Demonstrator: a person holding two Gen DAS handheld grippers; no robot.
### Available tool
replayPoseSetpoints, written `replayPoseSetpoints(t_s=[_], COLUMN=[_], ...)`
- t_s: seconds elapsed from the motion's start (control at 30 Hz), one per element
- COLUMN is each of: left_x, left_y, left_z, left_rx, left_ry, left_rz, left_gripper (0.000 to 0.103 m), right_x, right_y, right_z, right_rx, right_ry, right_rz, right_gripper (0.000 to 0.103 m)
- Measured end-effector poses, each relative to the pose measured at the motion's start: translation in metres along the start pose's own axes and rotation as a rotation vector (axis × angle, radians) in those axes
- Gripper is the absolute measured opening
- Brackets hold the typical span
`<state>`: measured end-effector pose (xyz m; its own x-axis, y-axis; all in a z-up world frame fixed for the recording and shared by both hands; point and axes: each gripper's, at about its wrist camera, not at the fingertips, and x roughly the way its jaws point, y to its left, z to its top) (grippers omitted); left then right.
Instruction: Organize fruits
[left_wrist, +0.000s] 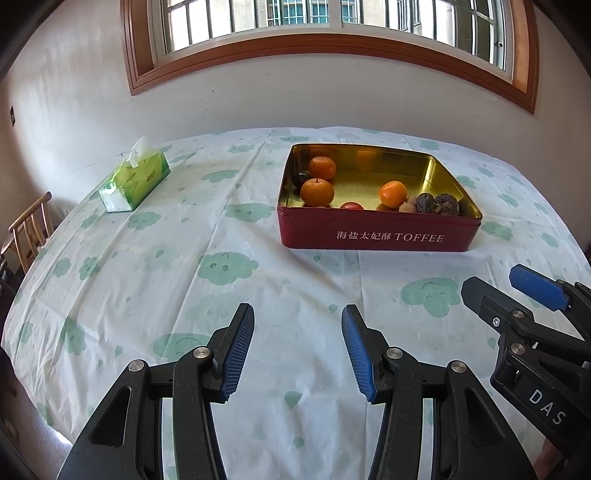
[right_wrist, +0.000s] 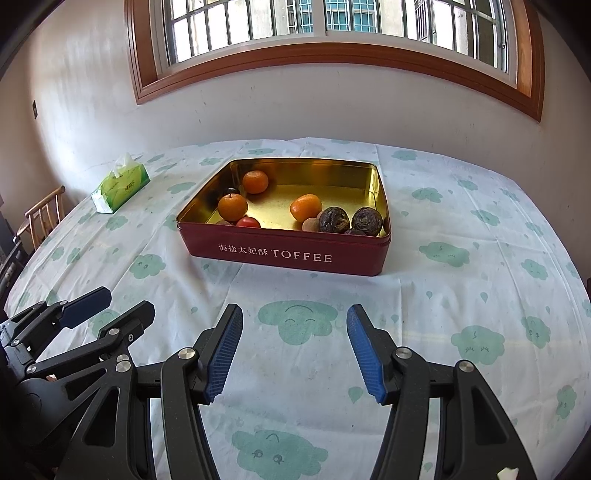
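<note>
A red TOFFEE tin (left_wrist: 376, 236) (right_wrist: 295, 254) with a gold inside stands on the table ahead of both grippers. In it lie three oranges (left_wrist: 317, 192) (right_wrist: 306, 207), a small red fruit (right_wrist: 248, 222), two dark wrinkled fruits (left_wrist: 436, 204) (right_wrist: 334, 219), a dark plum (left_wrist: 301, 180) and small brown fruits (right_wrist: 311, 224). My left gripper (left_wrist: 298, 310) (right_wrist: 127, 301) hovers over the cloth, open, nothing between its blue pads. Beside it on the right, my right gripper (right_wrist: 294, 310) (left_wrist: 491, 280) is open and empty too. Both are well short of the tin.
A green tissue box (left_wrist: 135, 179) (right_wrist: 120, 188) lies at the far left of the table. The table wears a white cloth with green clouds (right_wrist: 297, 321). A wooden chair (left_wrist: 29, 229) stands off the left edge. A wall and window rise behind the table.
</note>
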<state>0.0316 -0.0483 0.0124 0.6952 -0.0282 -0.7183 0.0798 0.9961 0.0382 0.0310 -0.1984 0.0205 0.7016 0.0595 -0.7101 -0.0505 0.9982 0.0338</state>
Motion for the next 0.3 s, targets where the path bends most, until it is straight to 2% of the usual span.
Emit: replayPoseSetpoints(t_s=[0.3], left_x=[-0.0026], left_y=[0.0028], left_z=[0.0012], left_rx=[-0.014], left_ry=[-0.008], left_rz=[0.000], left_gripper=[0.051], right_x=[0.0001], right_y=[0.0008], right_z=[-0.0007], right_rx=[-0.001], right_ry=[0.000], right_rz=[-0.001], right_gripper=[0.056])
